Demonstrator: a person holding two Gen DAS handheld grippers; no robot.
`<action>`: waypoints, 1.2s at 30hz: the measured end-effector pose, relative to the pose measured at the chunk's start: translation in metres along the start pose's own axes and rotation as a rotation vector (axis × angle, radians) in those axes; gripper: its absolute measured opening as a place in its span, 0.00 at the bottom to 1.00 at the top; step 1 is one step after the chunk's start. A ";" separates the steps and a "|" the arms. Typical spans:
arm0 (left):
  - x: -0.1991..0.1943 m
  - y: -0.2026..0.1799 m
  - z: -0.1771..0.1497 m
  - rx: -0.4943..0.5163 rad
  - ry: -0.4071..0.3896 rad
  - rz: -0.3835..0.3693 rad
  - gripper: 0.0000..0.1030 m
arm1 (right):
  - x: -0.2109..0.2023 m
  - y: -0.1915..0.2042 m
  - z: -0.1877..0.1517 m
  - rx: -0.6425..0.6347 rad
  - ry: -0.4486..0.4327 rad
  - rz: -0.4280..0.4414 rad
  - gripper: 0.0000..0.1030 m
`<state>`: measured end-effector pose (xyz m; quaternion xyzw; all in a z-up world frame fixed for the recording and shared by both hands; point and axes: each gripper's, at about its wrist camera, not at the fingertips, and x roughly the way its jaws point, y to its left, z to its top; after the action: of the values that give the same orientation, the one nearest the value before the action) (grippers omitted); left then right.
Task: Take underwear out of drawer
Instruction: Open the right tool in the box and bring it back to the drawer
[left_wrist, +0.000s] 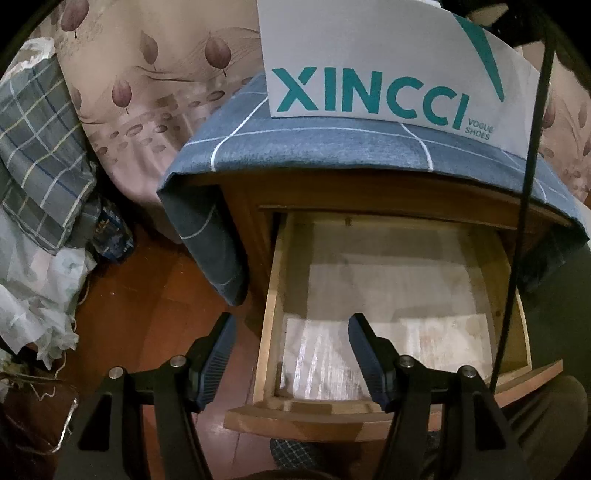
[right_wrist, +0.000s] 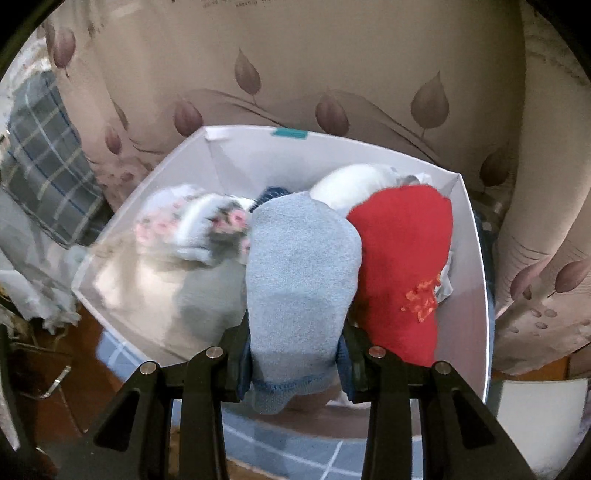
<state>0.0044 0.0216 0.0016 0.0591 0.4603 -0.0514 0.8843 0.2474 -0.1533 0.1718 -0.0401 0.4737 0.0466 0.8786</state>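
In the left wrist view, the wooden drawer (left_wrist: 269, 295) of a nightstand stands pulled out. Only a pale paper liner (left_wrist: 388, 295) shows inside it. My left gripper (left_wrist: 291, 318) hangs open above the drawer's front left corner with nothing between its fingers. In the right wrist view, my right gripper (right_wrist: 295, 343) is shut on a rolled light blue-grey underwear (right_wrist: 299, 266), held over a white shoe box (right_wrist: 474, 236). In the box lie a red underwear (right_wrist: 402, 258), a floral one (right_wrist: 199, 225) and a white one (right_wrist: 354, 181).
The white shoe box (left_wrist: 369, 55) marked XINCCI sits on the nightstand's blue checked cloth (left_wrist: 314, 147). A bed with a leaf-patterned cover (left_wrist: 147, 92) lies behind. A plaid pillow (left_wrist: 40, 147) and crumpled bags (left_wrist: 37, 295) are at the left. A black cable (left_wrist: 524, 206) hangs across the drawer's right side.
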 end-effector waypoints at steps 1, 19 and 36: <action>0.000 0.001 0.000 -0.003 0.003 -0.006 0.63 | 0.004 -0.001 0.001 -0.003 0.004 -0.013 0.34; 0.007 0.003 0.000 -0.019 0.027 0.007 0.63 | 0.008 -0.012 -0.003 0.015 -0.028 -0.095 0.65; 0.002 -0.003 -0.002 0.006 0.011 0.017 0.63 | -0.140 -0.008 -0.100 0.090 -0.307 -0.027 0.98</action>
<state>0.0037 0.0189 -0.0012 0.0662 0.4645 -0.0447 0.8820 0.0887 -0.1790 0.2338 0.0006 0.3350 0.0189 0.9420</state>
